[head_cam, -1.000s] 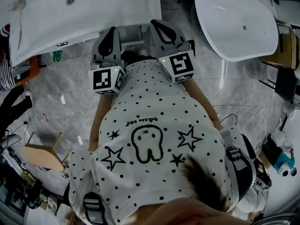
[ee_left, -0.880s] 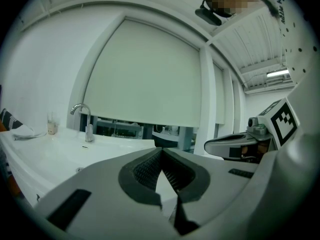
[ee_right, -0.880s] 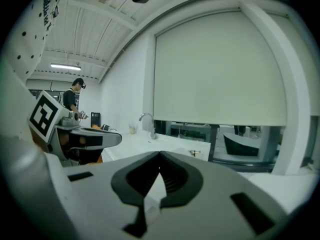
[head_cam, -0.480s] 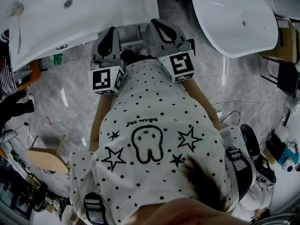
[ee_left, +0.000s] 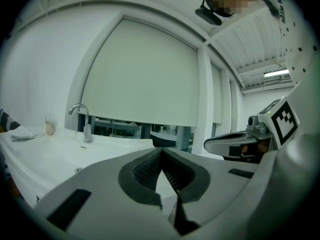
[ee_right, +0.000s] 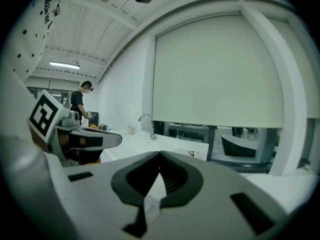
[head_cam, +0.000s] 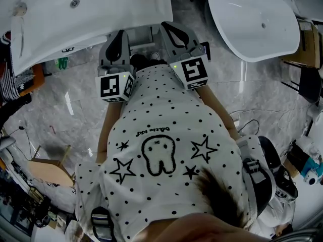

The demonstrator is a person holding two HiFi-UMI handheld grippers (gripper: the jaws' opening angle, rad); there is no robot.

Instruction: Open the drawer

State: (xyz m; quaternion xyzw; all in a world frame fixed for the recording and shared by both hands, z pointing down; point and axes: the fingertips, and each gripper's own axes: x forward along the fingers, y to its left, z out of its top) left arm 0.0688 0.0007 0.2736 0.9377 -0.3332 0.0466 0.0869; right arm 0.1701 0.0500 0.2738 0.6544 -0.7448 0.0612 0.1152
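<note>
Sink (head_cam: 75, 9): white, sunk in the tabletop (head_cam: 126, 14) at far left; only a drain hole showing in its floor.
Tap (ee_left: 82, 120): upright at the sink's back rim; small cup (ee_left: 49, 127) near it, to its left on the tabletop.
Left hand-held gripper (ee_left: 161, 150): jaws together, tip to tip, clamped on nothing; held at the tabletop's front edge.
Drawer: not made out for certain; grey panel (head_cam: 143, 36) under the tabletop's front edge, between the two grippers, possibly its front.
Right hand-held gripper (ee_right: 160, 154): jaws together, nothing between them; just beside the left one, below the tabletop's right corner.
Tub (head_cam: 252, 24): white, oval, at right, apart from the tabletop; drain hole in its floor.
Edges: both grippers' tips up at the tabletop's front edge; touching or not, cannot tell.
Open room: marble floor (head_cam: 65, 100) bare to the left of the person; narrow strip of floor between tabletop and tub.
</note>
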